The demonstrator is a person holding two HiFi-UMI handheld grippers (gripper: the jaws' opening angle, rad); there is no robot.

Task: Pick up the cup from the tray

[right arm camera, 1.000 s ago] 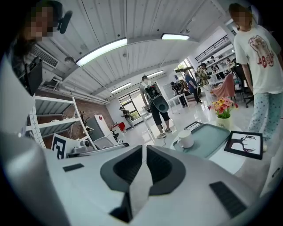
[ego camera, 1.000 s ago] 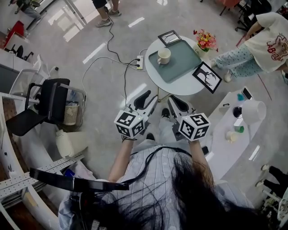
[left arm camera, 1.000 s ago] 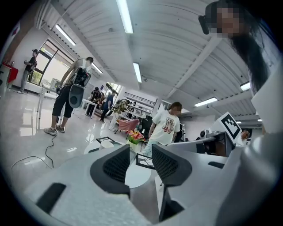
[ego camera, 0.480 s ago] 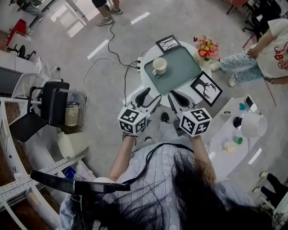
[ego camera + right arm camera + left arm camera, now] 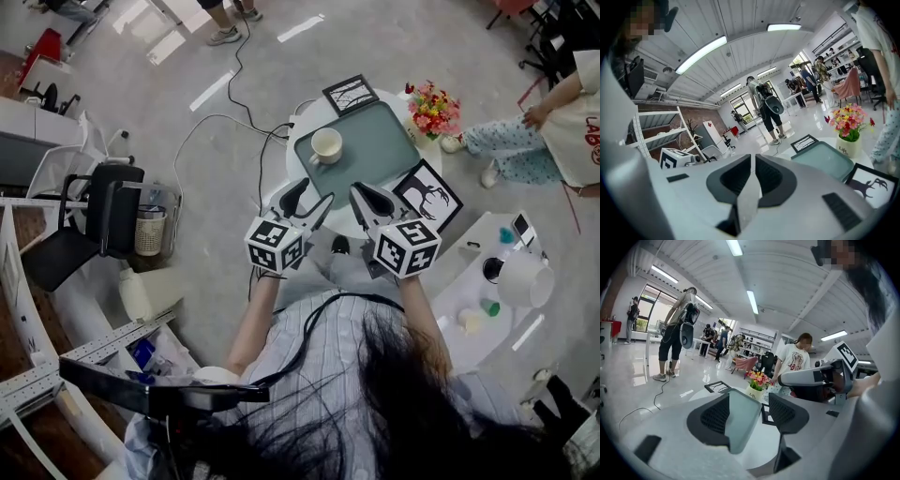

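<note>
While the cup (image 5: 326, 145) sits untouched on the tray (image 5: 375, 155), the task is barely begun. Nothing is picked up, and both grippers are only at the near edge of the round worktop (image 5: 302, 171), around its 6 to 7 o'clock.

The left gripper (image 5: 309, 197) is the nearer one to the cup, which lies at about its 12 o'clock and apart from it. Its jaws have just been opening and stand about half apart, with nothing between them but a sight of the tray beyond. The cup itself does not show in the left gripper view. The right gripper (image 5: 367, 199) is closed, its jaws almost together on nothing, and it points over the tray's near corner rather than at the cup.

As I judge it, the whole grasp is left to do: reach over the tray's rim, bring the jaws round the cup, close and lift.

The tray holds only the cup, which stands upright at the tray's 9 o'clock end. Its inside looks pale and empty, though it is too small to be sure.

Flowers (image 5: 431, 105) stand in a small white vase (image 5: 848, 147) at the worktop's 2 o'clock, off the tray. A wire basket (image 5: 150, 234) stands on the floor beside a black chair (image 5: 108, 211), well apart at 9 o'clock. What is in it I cannot tell.
</note>
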